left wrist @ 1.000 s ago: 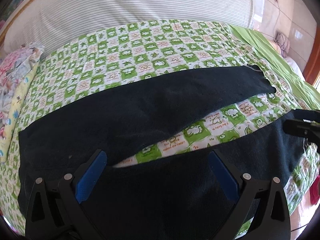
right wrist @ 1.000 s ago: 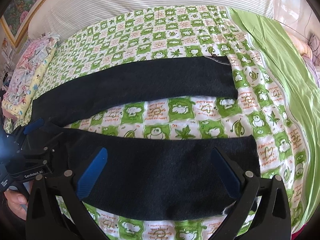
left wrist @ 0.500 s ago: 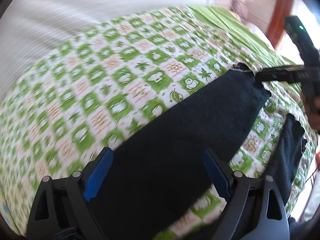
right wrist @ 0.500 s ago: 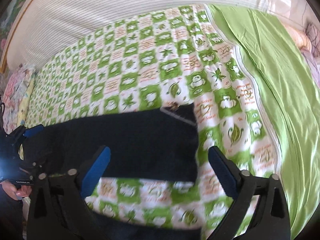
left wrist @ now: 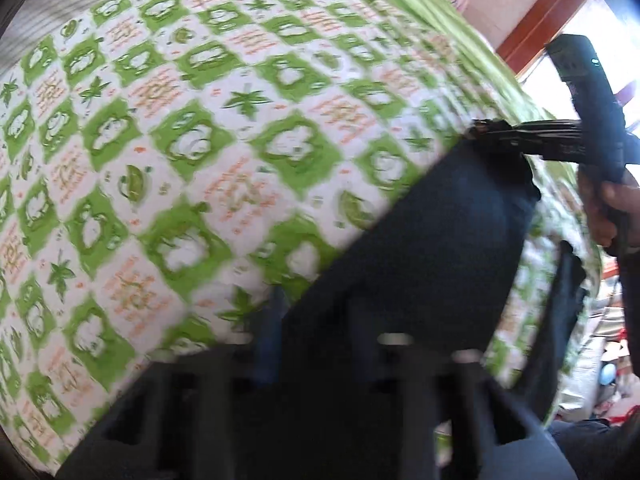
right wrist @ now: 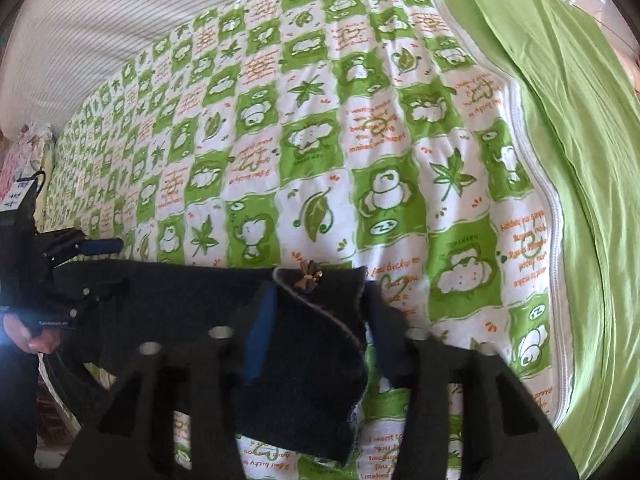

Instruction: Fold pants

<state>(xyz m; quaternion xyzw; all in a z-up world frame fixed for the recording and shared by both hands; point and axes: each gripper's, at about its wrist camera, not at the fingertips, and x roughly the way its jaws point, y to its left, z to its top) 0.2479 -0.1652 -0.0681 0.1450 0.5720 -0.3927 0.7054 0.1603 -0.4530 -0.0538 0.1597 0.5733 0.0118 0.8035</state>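
The dark navy pants [left wrist: 420,248] lie on the green-and-white checked bedspread [left wrist: 180,140]. My left gripper [left wrist: 316,320] is shut on the far leg near its upper end, the image blurred by motion. My right gripper [right wrist: 320,308] is shut on the cuff of the same leg [right wrist: 316,344], whose edge curls between the fingers. The right gripper also shows in the left wrist view [left wrist: 504,136], pinching the cuff. The left gripper shows at the left of the right wrist view [right wrist: 68,264], on the dark cloth. The near leg [left wrist: 564,304] hangs at the bed's edge.
A plain green sheet [right wrist: 580,160] covers the right side of the bed. A striped white cover [right wrist: 120,20] lies at the far side. Floral bedding [right wrist: 28,148] sits at the far left. A red-brown door frame [left wrist: 540,16] stands beyond the bed.
Both grippers moved from the near leg to the far leg, went from wide open to shut on it, and the cuff is raised off the bedspread.
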